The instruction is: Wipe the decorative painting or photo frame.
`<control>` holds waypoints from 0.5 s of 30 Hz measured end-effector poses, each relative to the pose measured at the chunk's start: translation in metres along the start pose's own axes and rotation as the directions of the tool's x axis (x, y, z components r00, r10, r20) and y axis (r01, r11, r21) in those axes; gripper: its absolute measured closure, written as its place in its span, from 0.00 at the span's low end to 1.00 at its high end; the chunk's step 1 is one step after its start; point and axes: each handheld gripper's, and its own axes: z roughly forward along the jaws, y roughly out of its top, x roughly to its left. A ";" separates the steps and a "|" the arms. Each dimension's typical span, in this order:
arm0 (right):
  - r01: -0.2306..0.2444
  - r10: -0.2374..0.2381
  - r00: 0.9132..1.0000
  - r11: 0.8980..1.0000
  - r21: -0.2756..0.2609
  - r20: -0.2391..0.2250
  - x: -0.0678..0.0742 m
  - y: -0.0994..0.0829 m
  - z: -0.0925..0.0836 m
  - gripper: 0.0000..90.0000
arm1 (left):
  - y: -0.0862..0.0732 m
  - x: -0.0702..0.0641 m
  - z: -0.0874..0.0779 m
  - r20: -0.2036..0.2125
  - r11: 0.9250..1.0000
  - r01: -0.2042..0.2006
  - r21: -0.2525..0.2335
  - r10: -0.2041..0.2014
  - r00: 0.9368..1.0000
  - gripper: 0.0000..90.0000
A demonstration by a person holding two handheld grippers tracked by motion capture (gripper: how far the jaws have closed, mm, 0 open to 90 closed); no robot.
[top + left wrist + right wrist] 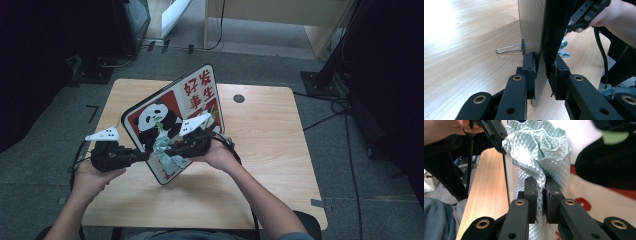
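A picture board (172, 117) with a panda and red characters stands tilted on the wooden table (270, 150). My left gripper (144, 155) is shut on the board's lower left edge. In the left gripper view the board (531, 22) is seen edge-on between the pads of my left gripper (542, 67), and a wire stand (509, 48) sticks out behind it. My right gripper (170, 150) is shut on a pale green waffle cloth (162, 146) held against the board's face. In the right gripper view the cloth (541, 155) bunches above the tips of my right gripper (541, 192).
A round cable hole (239, 98) sits near the table's far edge. Dark stands and cables (345, 120) lie on the grey floor at the right, and a pale wooden cabinet (280, 20) stands beyond the table.
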 end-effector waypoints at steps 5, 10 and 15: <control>-0.009 0.009 1.000 1.000 0.022 0.005 0.000 -0.008 0.003 0.92 | 0.000 0.000 0.000 0.002 1.000 -0.002 0.000 0.002 1.000 0.86; -0.039 0.039 0.999 0.999 0.020 -0.001 0.000 -0.019 0.007 0.92 | 0.000 0.001 0.000 0.009 1.000 0.006 -0.004 -0.006 1.000 0.86; -0.056 0.055 0.998 0.997 0.046 0.006 0.000 -0.027 0.011 0.92 | 0.000 0.002 0.000 0.013 1.000 0.008 -0.003 -0.008 1.000 0.86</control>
